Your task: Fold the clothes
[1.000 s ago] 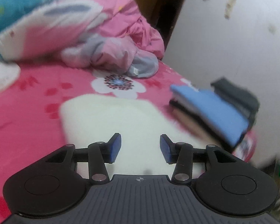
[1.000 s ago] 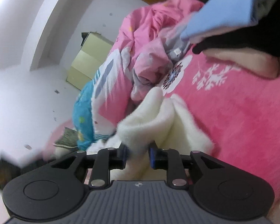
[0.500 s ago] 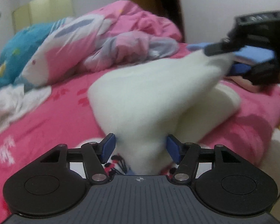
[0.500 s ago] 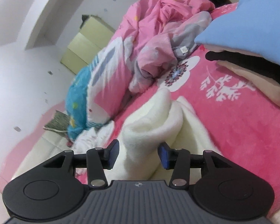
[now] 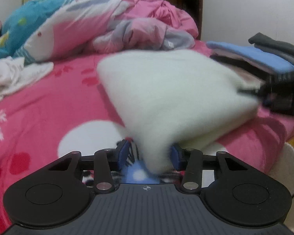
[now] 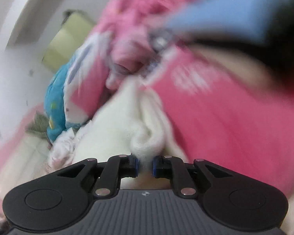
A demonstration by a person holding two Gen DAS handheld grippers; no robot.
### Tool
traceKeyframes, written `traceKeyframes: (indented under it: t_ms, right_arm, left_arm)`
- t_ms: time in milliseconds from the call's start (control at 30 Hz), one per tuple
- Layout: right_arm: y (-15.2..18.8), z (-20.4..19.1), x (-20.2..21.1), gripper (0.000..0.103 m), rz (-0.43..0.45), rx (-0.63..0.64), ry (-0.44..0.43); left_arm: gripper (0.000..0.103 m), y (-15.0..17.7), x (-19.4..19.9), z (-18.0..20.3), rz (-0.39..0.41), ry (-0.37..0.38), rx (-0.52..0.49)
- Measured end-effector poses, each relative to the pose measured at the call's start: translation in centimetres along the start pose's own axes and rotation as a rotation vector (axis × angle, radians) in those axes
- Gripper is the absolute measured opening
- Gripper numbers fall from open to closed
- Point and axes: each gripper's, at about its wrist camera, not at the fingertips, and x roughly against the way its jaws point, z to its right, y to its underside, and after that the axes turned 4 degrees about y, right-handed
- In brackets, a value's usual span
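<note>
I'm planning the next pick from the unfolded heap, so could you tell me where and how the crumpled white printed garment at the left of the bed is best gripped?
Probably take the white printed garment at its loose outer edge nearest the open pink bedsheet. Come in low from that bare side, since the striped quilt crowds its far side. Its folds are too blurred to pick a seam.

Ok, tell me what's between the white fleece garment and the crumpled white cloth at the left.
Left wrist view: only bare pink bedsheet between the white fleece garment and the crumpled white cloth.
</note>
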Motion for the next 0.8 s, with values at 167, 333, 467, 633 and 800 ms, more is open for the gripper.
traceKeyframes:
  t_ms: [167,333,467,633,800]
  right_arm:
    - [0.0,-0.3,1.7,0.012,0.055,0.032,-0.068]
    - [0.9,2.7,0.1,0.018,0.009,0.041,-0.100]
    - [-0.4,2.3,3.3,0.038,0.062,0.075,-0.111]
    - [-1.4,-0.2,7.4,0.023,0.235,0.206,0.018]
    - [-0.7,-8.3,7.3,0.012,0.366,0.539,0.065]
  left_arm:
    - [0.045,0.0,-0.1,0.4,0.002,-0.006,-0.033]
    - [0.046,0.4,1.2,0.1,0.021,0.031,-0.068]
    - [0.047,0.6,4.6,-0.8,0.076,0.063,-0.102]
    - [0.048,-2.0,5.1,-1.4,0.158,0.114,-0.037]
    - [0.048,-5.2,2.6,-0.7,0.210,0.163,0.005]
